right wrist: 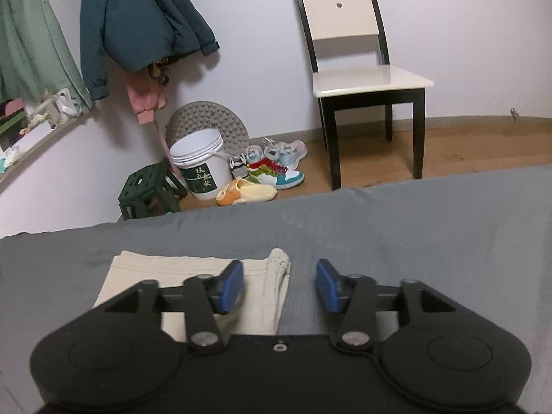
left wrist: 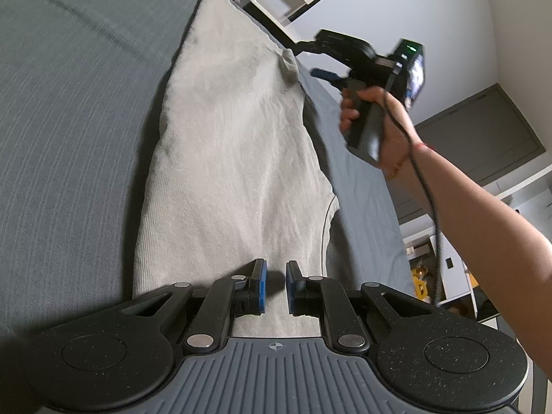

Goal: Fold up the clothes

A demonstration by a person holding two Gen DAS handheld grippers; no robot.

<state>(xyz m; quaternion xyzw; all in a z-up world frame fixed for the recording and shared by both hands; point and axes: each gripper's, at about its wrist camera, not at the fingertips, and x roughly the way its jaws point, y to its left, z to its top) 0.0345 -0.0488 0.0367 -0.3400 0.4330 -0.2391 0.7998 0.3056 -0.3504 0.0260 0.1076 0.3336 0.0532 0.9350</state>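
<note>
Bedroom with pale walls and a grey bed (left wrist: 69,120) as the work place. Spread long and flat on the bed: 1 pale shirt (left wrist: 234,158), already folded narrow, likely so the next fold comes out neat.

Left gripper (left wrist: 274,288) low at the near end of the shirt, its 2 blue fingers (left wrist: 261,286) close together with cloth running between them. Looks like a pinch on the near edge, probably to keep that end from sliding.

Right gripper (right wrist: 279,286) at the far end, held in a hand (left wrist: 379,127), its 2 fingers (right wrist: 231,286) spread wide and holding nothing. Just past them, a small rumpled corner (right wrist: 276,265) of the shirt lying loose on the bed, not gripped.

Hard to tell: how many layers of cloth sit in the left pinch, and whether those fingers press tight. Near edge of the shirt hidden under the left gripper. Sleeves tucked out of sight. Chair (right wrist: 355,51) top cut off in the left wrist view.
</note>
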